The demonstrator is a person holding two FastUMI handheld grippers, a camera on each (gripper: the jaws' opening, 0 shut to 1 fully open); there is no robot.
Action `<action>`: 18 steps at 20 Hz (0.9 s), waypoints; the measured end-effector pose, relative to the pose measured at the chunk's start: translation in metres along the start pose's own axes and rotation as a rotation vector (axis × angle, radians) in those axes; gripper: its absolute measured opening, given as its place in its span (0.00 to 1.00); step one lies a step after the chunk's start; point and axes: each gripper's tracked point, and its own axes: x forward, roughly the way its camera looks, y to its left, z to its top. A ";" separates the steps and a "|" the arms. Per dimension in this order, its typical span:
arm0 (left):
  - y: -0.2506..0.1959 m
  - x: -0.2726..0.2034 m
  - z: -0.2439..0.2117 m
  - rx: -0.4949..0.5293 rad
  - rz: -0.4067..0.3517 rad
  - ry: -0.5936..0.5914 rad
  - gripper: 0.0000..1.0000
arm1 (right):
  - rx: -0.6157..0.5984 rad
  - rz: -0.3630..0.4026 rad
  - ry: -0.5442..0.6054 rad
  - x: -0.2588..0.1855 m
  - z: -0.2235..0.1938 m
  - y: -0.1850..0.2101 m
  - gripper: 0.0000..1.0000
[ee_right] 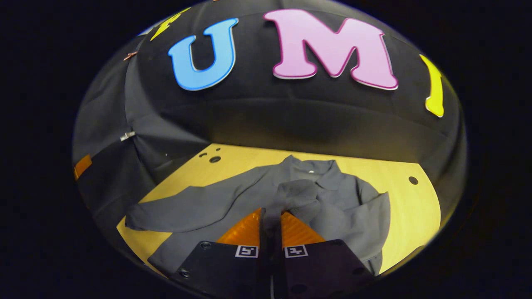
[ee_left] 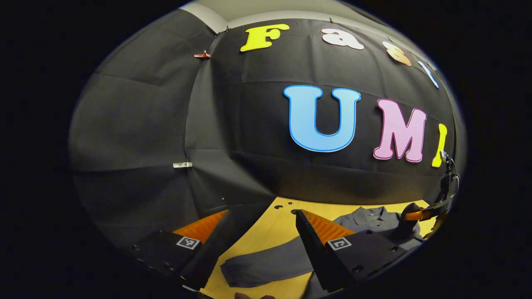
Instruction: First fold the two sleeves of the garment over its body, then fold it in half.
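A dark grey collared shirt (ee_right: 336, 199) lies on the yellow wooden table (ee_right: 411, 211), collar toward the back wall. My right gripper (ee_right: 271, 214) is shut on the cuff of one sleeve (ee_right: 291, 193), which is bunched up over the shirt's body. The other sleeve (ee_right: 187, 211) lies stretched out flat to the side. In the left gripper view that flat sleeve (ee_left: 266, 263) lies below my left gripper (ee_left: 262, 212), which hovers open above the table with nothing between its fingers. The right gripper (ee_left: 411, 214) shows far right, over the shirt (ee_left: 365, 220).
The black cloth wall rises close behind the table's far edge (ee_right: 291, 151). Small round holes (ee_right: 215, 159) mark the tabletop near the back corners. Bare table (ee_left: 270, 232) lies between the flat sleeve and the wall.
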 end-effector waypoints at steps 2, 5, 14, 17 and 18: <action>0.011 0.003 -0.013 0.013 0.019 0.024 0.95 | 0.004 0.011 0.068 0.019 -0.027 0.010 0.08; 0.025 0.002 -0.034 -0.003 0.046 0.065 0.96 | 0.007 0.008 0.153 0.044 -0.059 0.024 0.08; 0.043 0.015 -0.094 -0.037 0.089 0.175 0.95 | 0.021 0.060 0.306 0.071 -0.107 0.059 0.30; 0.043 0.016 -0.113 -0.038 0.087 0.201 0.95 | 0.040 0.107 0.326 0.070 -0.112 0.074 0.36; 0.044 0.016 -0.117 -0.031 0.086 0.213 0.95 | 0.058 0.138 0.328 0.068 -0.111 0.083 0.40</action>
